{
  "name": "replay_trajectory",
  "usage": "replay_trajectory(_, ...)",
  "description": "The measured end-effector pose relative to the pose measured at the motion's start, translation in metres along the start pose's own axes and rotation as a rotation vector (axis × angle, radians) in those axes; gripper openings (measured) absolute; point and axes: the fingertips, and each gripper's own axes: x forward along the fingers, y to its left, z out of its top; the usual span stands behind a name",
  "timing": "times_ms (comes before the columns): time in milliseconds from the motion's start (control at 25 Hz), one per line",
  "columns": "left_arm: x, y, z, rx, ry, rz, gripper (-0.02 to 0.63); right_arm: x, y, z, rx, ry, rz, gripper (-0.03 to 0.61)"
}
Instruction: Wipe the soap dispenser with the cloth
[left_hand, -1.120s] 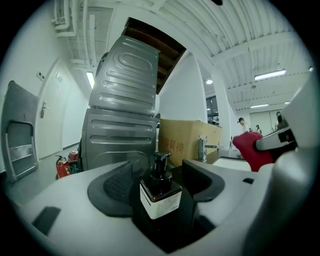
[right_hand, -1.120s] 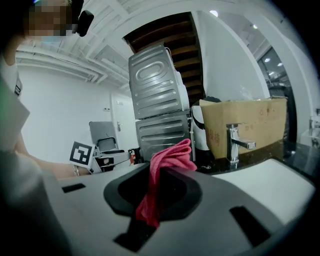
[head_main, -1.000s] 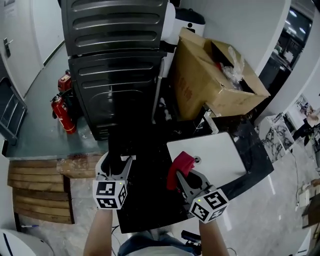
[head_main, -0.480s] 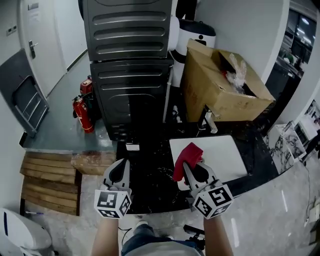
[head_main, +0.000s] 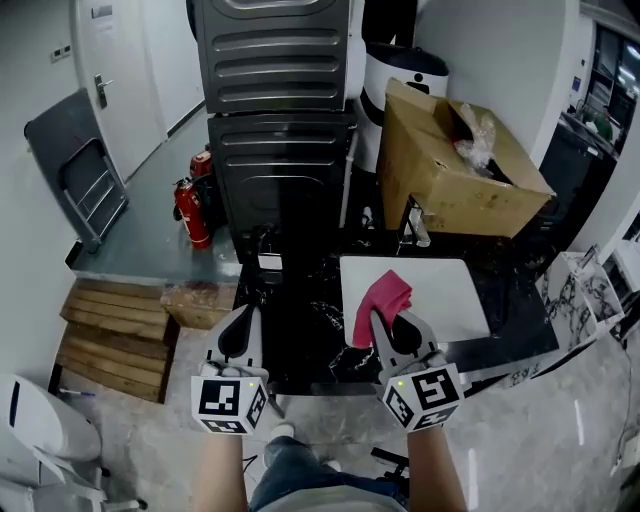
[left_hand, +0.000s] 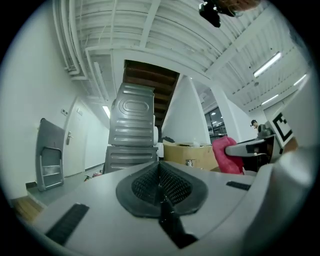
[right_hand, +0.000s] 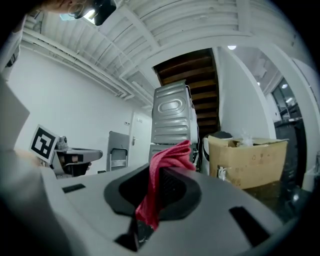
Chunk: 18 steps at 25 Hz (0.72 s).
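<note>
left gripper clenching empty, jaws meeting | right gripper grasping red cloth | cloth's long axis running 7-to-1 o'clock in head view, free end pointing 1 o'clock

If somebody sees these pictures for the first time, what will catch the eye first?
The pink cloth pinched in the right gripper stands out brightly above the black counter. Behind it rise two stacked dark grey machines, with an open cardboard box at their right and red fire extinguishers on the floor at their left.

Box right of cabinet, extinguisher left
</note>
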Motion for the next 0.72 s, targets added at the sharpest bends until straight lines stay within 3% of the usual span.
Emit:
replay_trajectory(440, -0.041, -0.031, 0.035, 0.007, -0.055, 0.046, 0.014, -0.050, 0.006, 0.025, -0.046, -0.030, -0.006, 0.048)
replay_trajectory(720, -0.046, -0.039, 0.046, 0.024, -0.093, 0.015, 0.014, -0.061, 0.006, 0.028, -0.052, -0.046, -0.006, 0.048)
